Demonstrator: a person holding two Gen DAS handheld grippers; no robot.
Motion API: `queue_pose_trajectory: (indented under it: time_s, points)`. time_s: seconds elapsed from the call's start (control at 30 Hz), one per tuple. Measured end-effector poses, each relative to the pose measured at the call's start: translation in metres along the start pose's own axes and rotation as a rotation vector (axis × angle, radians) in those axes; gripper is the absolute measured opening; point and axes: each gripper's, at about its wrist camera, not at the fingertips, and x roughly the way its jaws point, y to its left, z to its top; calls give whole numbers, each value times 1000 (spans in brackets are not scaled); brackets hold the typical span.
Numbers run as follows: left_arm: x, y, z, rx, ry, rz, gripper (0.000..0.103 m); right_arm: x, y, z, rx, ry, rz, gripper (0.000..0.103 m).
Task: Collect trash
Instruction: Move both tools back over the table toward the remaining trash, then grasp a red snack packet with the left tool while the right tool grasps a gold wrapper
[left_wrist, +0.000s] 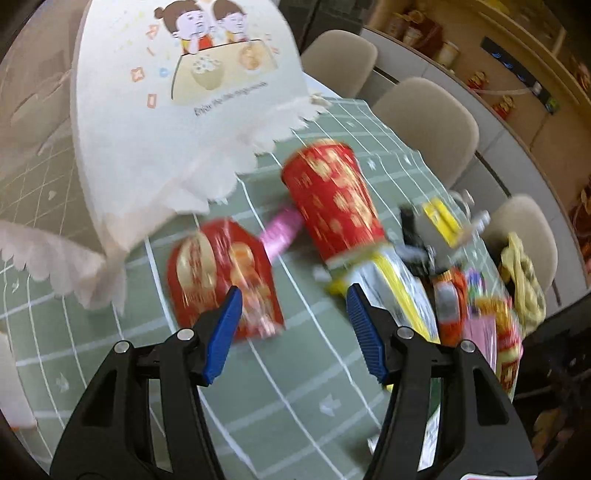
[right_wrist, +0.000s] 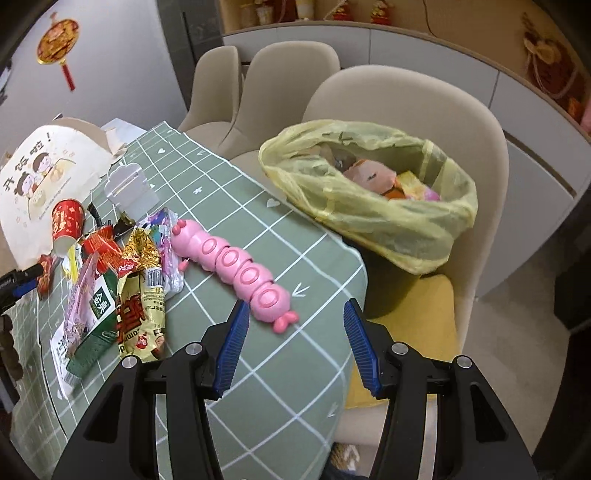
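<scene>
1. Left gripper (left_wrist: 293, 295): jaws apart, nothing between the pads; hangs over the green checked tablecloth (left_wrist: 280, 406), angled down toward the litter.
2. Right gripper (right_wrist: 291, 314): jaws apart, empty; sits over the near right corner of the table, beside the tail of a pink caterpillar toy (right_wrist: 236, 269).
3. Trash, near lot: a flat red packet (left_wrist: 221, 280) lies just beyond the left gripper's left pad. Judged the likeliest next pick.
4. Trash, middle lot: a red paper cup (left_wrist: 332, 199) on its side; yellow and silver wrappers (left_wrist: 391, 288) just beside its mouth, reaching under the right pad.
5. Trash, further lot: mixed snack wrappers (right_wrist: 136, 280) heaped left of the toy.
6. Receptacle: yellow bag (right_wrist: 369, 192), mouth open and part filled, on a chair (right_wrist: 413, 107) off the table's right edge.
7. Handling note: the packet lies flat, so bring one pad under an edge before closing; a straight-down pinch may slide off or nip the cloth.
8. Caution: the large torn paper bag (left_wrist: 177, 122) overhangs the left side; keep clear. The toy is probably not trash.
</scene>
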Motion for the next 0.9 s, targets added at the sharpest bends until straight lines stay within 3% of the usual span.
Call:
queue_pose_trajectory:
  time_s: [0.07, 0.23, 0.37, 0.47, 0.53, 0.7, 0.87, 0.9]
  points:
    - [3, 4, 10, -23, -16, 0, 56, 3, 5, -4, -3, 8, -9, 51]
    - [1, 7, 19, 17, -92, 141, 56, 12, 15, -16, -22, 21, -38, 51]
    - [17, 24, 14, -13, -50, 172, 56, 21, 18, -24, -21, 72, -34, 51]
    - [24, 30, 6, -37, -32, 178, 56, 17, 23, -24, -45, 57, -49, 51]
    - [22, 29, 0, -40, -35, 166, 56, 15, 26, -21, -28, 52, -34, 51]
    - [21, 9, -3, -5, 9, 52, 33, 8, 45, -14, -76, 37, -23, 51]
    - [14, -9, -16, 11, 65, -127, 31, -1, 56, -10, -102, 14, -7, 51]
    - [11, -11, -19, 17, 70, -153, 35, -3, 58, -11, -108, 10, -6, 51]
